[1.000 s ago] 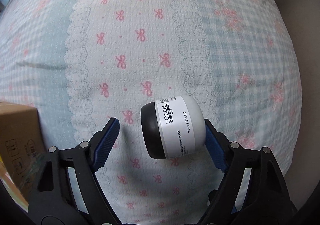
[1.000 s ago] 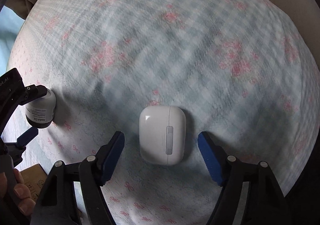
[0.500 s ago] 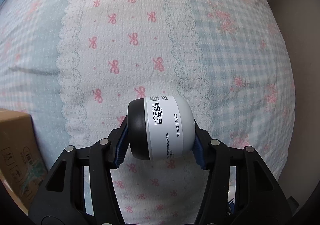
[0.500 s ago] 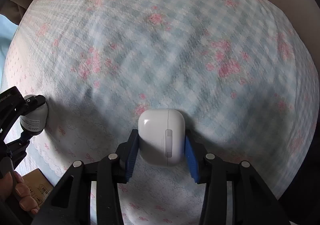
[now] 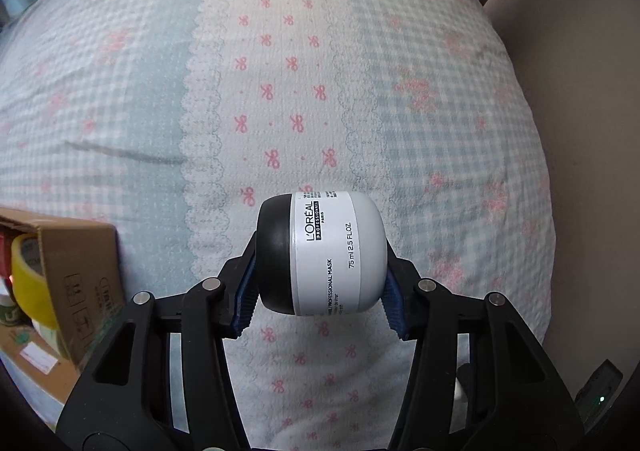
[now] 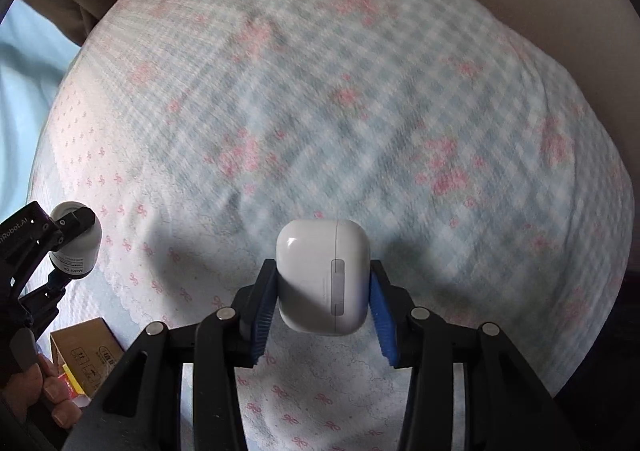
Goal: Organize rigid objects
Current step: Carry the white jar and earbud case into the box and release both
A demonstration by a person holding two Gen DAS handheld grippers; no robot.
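My left gripper (image 5: 320, 275) is shut on a white L'Oréal mask jar (image 5: 332, 255) with a black lid, held on its side above the bedspread. The jar and left gripper also show at the left edge of the right wrist view (image 6: 76, 247). My right gripper (image 6: 322, 299) is shut on a white earbuds case (image 6: 324, 275), lifted a little above the bed, with its shadow on the cloth below.
The bed (image 5: 280, 71) is covered with a blue gingham and pink bow bedspread. An open cardboard box (image 5: 76, 271) at the left holds a yellow tape roll (image 5: 28, 275); the box also shows in the right wrist view (image 6: 86, 355). Beige floor (image 5: 580, 91) lies past the bed's right edge.
Both grippers closed: the left on the jar, the right on the earbuds case. Both objects have since been lifted off the bedspread.
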